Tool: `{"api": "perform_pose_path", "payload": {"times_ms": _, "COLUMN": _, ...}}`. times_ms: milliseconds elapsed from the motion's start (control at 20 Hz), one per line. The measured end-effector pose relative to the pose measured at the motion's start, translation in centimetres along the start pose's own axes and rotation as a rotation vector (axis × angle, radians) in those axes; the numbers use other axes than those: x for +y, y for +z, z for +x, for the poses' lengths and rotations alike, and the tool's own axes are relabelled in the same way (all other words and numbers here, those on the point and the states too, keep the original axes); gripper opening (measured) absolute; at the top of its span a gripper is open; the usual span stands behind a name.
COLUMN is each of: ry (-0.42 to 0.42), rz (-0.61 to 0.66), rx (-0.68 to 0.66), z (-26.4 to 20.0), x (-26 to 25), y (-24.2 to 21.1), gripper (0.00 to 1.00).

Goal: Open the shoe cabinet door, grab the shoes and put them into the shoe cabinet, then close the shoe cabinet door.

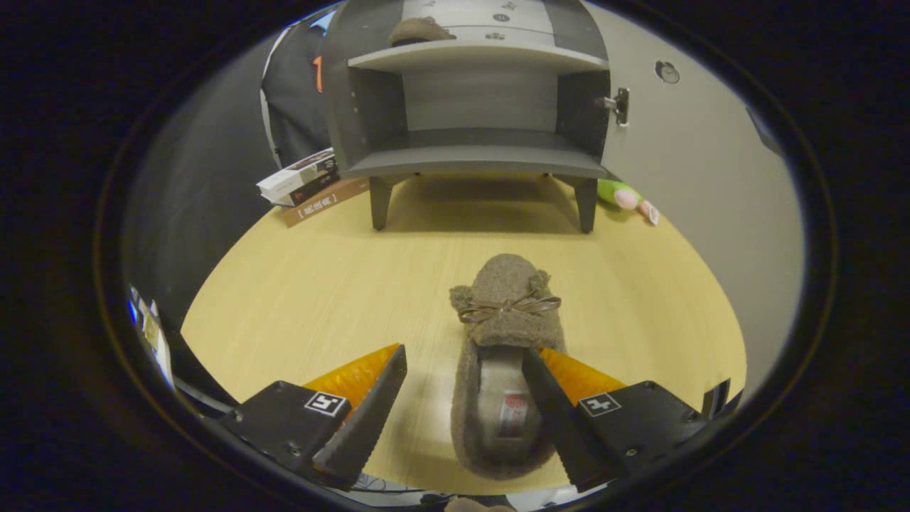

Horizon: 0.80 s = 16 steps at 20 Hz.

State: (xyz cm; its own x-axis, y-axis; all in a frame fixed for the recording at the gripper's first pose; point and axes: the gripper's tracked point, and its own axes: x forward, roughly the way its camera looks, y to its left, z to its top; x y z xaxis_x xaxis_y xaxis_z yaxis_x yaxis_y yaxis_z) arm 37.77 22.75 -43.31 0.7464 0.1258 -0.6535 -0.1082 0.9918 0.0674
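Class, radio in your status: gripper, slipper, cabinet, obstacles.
Gripper open, one finger inside the brown fuzzy slipper. Grey shoe cabinet open beyond, second slipper on its upper shelf. Wooden tabletop between.

Slipper (506,313) between my spread fingers (370,409): fuzzy matt cloth, glossy ribbon bow. Table (320,284): smooth pale wood grain. Cabinet (476,107): matt grey board.

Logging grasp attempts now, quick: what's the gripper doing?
Gripper: open, fingers straddling the brown slipper on the table, not pressing it.
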Motion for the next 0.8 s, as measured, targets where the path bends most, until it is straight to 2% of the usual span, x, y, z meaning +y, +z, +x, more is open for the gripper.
{"api": "perform_pose_path", "payload": {"times_ms": 350, "ry": 0.042, "rz": 0.011, "rx": 0.078, "z": 3.3, "x": -0.5, "y": 0.4, "gripper": 1.0}}
{"api": "perform_pose_path", "payload": {"times_ms": 400, "ry": 0.036, "rz": 0.012, "rx": 0.082, "z": 3.5, "x": -0.7, "y": 0.4, "gripper": 0.97}}
{"api": "perform_pose_path", "payload": {"times_ms": 450, "ry": 0.036, "rz": 0.013, "rx": 0.078, "z": 3.6, "x": -1.0, "y": 0.7, "gripper": 0.92}}
{"api": "perform_pose_path", "payload": {"times_ms": 550, "ry": 0.008, "rz": 0.03, "rx": 0.074, "z": 3.5, "x": -2.7, "y": 0.8, "gripper": 0.67}}
{"api": "perform_pose_path", "payload": {"times_ms": 650, "ry": 0.035, "rz": 0.035, "rx": 0.08, "z": 3.6, "x": -2.2, "y": 0.7, "gripper": 0.35}}
{"api": "perform_pose_path", "payload": {"times_ms": 700, "ry": 0.04, "rz": 0.015, "rx": 0.083, "z": 3.4, "x": -2.1, "y": 0.6, "gripper": 0.21}}
{"api": "perform_pose_path", "payload": {"times_ms": 800, "ry": 0.06, "rz": -0.007, "rx": 0.089, "z": 3.1, "x": -1.5, "y": 0.6, "gripper": 0.13}}
